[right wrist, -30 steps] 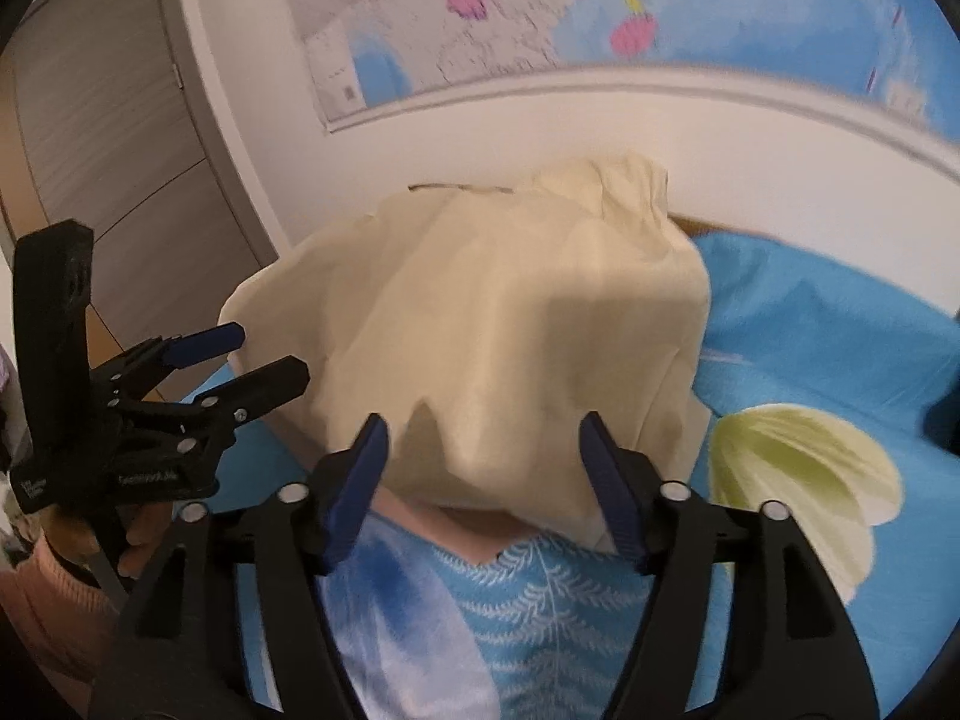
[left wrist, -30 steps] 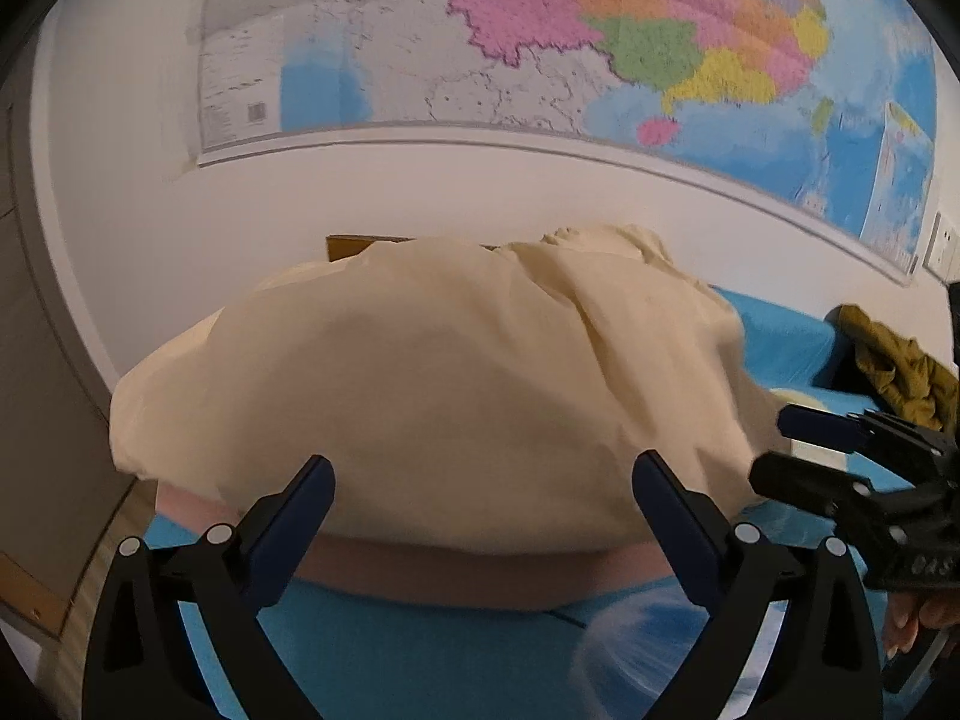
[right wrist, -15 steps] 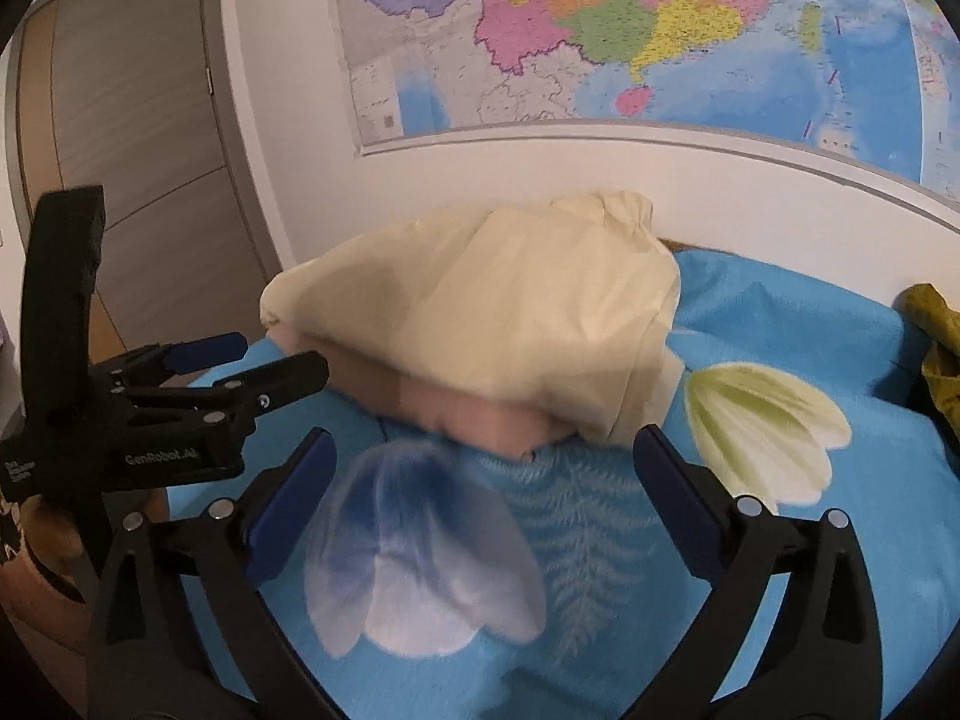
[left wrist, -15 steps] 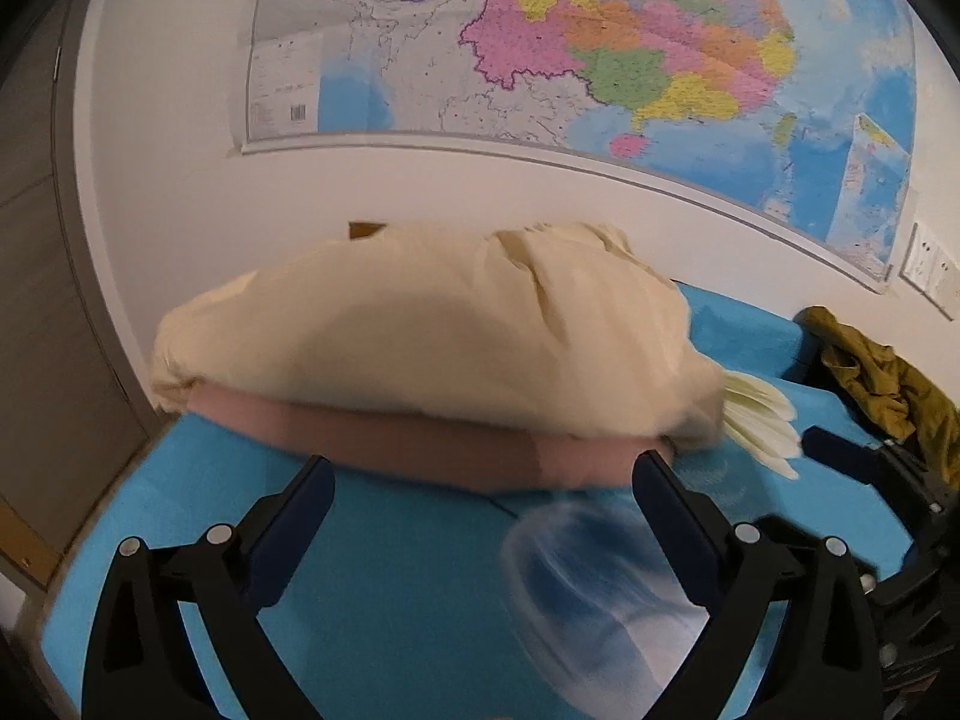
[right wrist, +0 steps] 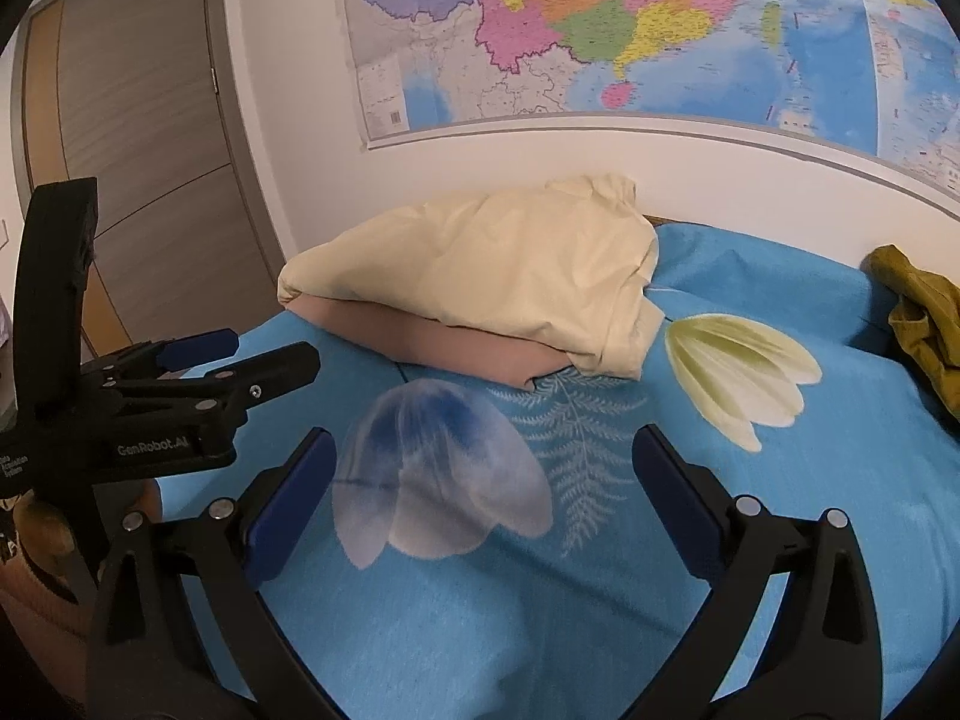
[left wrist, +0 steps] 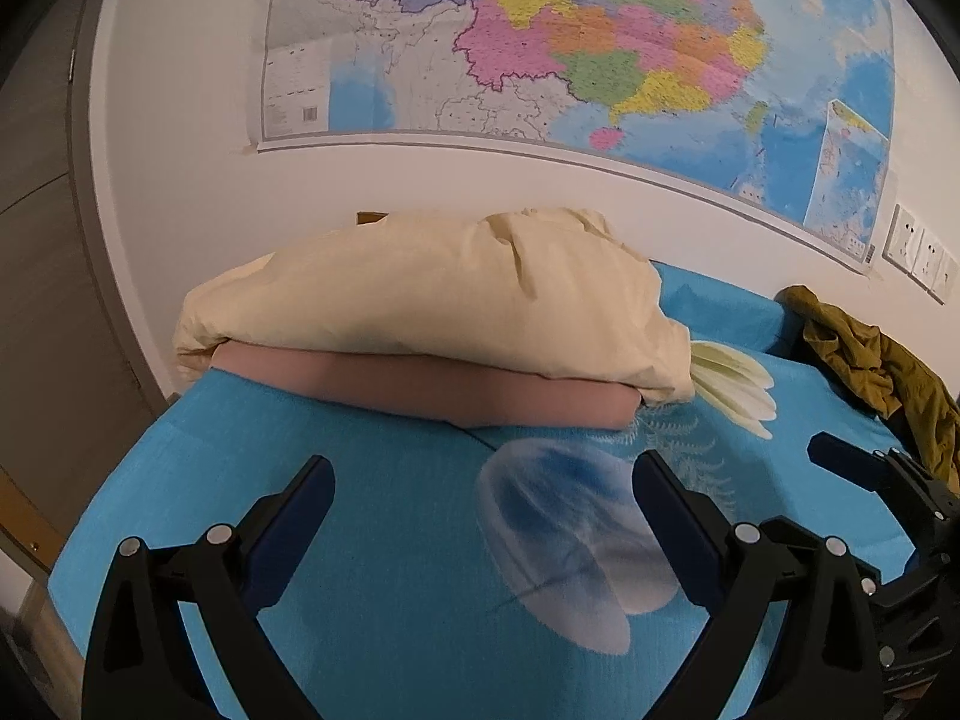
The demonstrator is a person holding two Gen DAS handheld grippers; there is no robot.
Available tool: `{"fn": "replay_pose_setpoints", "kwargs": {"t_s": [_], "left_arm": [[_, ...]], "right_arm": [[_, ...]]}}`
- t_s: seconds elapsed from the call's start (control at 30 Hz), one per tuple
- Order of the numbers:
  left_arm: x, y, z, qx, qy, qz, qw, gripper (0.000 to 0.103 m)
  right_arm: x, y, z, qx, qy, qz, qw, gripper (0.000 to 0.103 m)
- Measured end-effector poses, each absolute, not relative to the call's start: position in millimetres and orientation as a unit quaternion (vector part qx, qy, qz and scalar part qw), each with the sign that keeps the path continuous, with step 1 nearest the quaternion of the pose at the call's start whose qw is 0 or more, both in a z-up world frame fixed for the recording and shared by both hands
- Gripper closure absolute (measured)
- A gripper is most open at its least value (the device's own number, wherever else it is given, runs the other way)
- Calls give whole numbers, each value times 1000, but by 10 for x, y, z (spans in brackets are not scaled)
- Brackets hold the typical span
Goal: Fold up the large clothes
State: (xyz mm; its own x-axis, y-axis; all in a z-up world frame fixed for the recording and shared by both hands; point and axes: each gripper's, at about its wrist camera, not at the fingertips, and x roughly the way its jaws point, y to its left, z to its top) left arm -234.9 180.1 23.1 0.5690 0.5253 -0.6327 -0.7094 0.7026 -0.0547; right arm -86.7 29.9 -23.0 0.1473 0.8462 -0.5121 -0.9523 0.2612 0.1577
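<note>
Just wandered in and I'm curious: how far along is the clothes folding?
Done, it seems: a cream garment lies folded on a pink one, stacked on the blue bedsheet. In hand: nothing; left gripper and right gripper have open, empty jaws. Left: an olive garment lies crumpled.

Soft, even indoor light, a bit dim and warm. Heavy fisheye bend with black vignette corners. The colourful paper wall map [left wrist: 600, 42] looks slightly soft, no glare.
</note>
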Motion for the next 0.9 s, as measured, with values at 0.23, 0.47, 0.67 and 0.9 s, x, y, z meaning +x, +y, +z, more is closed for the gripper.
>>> {"fn": "replay_pose_setpoints", "kwargs": {"t_s": [0.23,0.47,0.67,0.9], "left_arm": [[-2436,1741,237,-160,301,354,871,7],[-2471,1701,249,-156,300,360,870,7],[-2476,1689,254,-153,302,359,870,7],[-2484,1683,257,-151,301,360,870,7]], "right_arm": [[-911,203,-221,-100,255,597,754,6],[-928,176,-228,-99,258,596,754,6],[-931,164,-228,-97,258,595,755,6],[-933,143,-223,-97,257,595,755,6]]}}
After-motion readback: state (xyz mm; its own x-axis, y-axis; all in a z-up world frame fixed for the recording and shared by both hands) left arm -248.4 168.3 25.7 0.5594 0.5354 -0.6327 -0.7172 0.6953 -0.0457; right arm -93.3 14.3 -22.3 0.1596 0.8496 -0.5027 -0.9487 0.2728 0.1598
